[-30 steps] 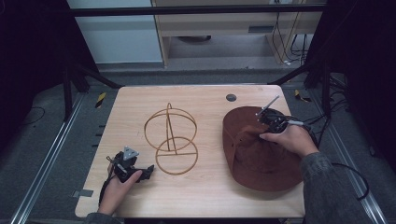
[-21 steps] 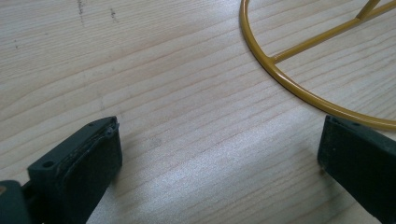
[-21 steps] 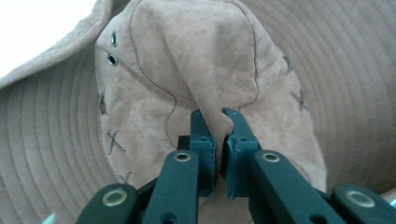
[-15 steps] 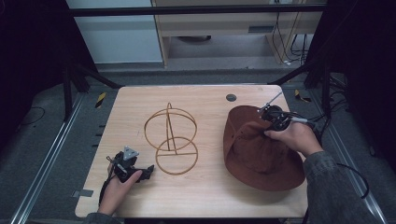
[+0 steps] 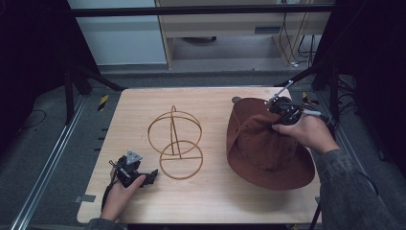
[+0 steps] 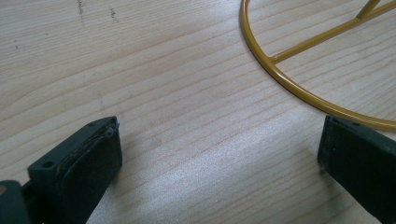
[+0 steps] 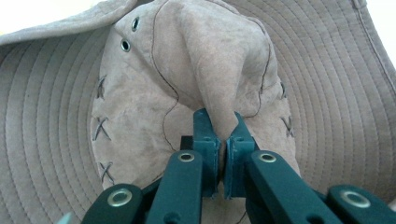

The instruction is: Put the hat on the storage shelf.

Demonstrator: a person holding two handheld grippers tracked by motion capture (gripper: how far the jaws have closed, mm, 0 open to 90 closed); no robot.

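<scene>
The right gripper [image 5: 280,112] had its jaws pinched tight on a fold of the crown of a brown suede hat [image 5: 268,146], which sat on the right half of the wooden table [image 5: 210,201]. In the right gripper view, the fold of crown fabric rose between the two closed jaws of the right gripper [image 7: 223,135], with the stitched brim of the hat [image 7: 46,140] spread around it. Left of the hat, near the table's middle, stood a gold wire hat stand [image 5: 174,141], apart from the brim. The left gripper [image 5: 151,176] rested on the near left part of the table, jaws spread wide and empty, just beside the stand's base ring [image 6: 280,77].
</scene>
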